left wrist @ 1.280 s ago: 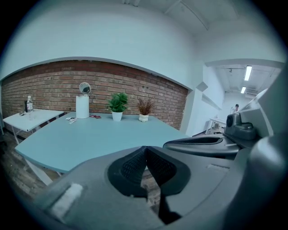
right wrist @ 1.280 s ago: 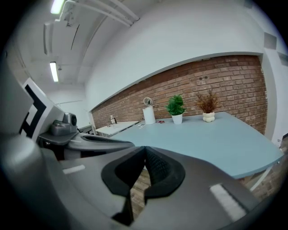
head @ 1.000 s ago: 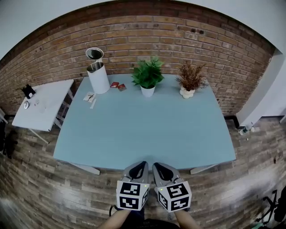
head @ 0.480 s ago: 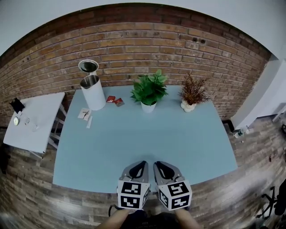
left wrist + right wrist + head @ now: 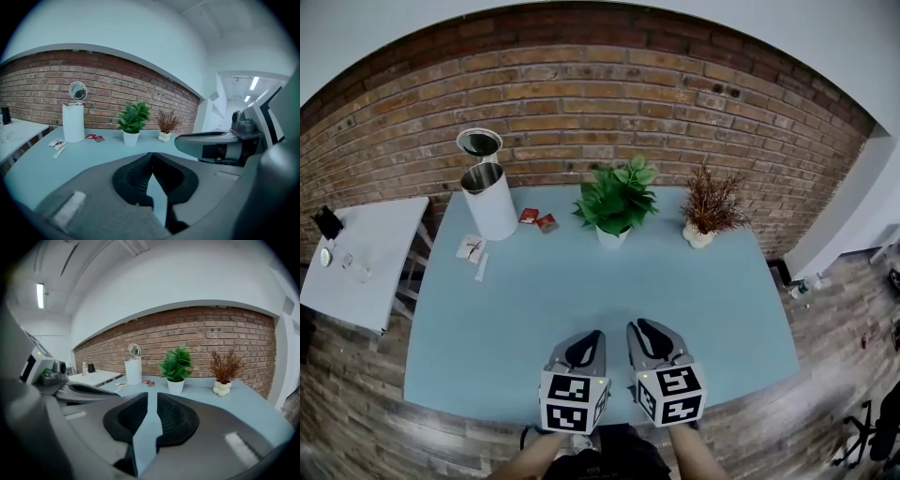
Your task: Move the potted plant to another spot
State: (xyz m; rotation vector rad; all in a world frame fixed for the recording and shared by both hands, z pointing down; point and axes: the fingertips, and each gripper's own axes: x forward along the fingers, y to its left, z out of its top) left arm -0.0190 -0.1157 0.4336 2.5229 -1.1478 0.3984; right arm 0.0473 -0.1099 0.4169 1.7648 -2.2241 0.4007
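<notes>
The green potted plant [image 5: 616,199] stands in a small white pot [image 5: 612,236] at the back middle of the blue table [image 5: 534,309]. In the left gripper view the plant [image 5: 132,117] is far ahead, and it is far ahead in the right gripper view [image 5: 176,364] too. Both grippers hover side by side over the table's near edge, far from the plant. My left gripper [image 5: 593,336] [image 5: 150,155] is shut and empty. My right gripper [image 5: 638,325] [image 5: 152,396] is opening, with a narrow gap and nothing between its jaws.
A dried brown plant [image 5: 709,202] in a white pot stands to the right of the green one. At the back left are a white bin [image 5: 490,202] with its lid up, red packets [image 5: 536,219] and paper slips [image 5: 472,248]. A brick wall backs the table; a white side table [image 5: 356,258] stands left.
Both grippers have moved forward from over the floor to over the table's near edge, and the view has closed in on the table. The right gripper now sits slightly ahead of the left.
</notes>
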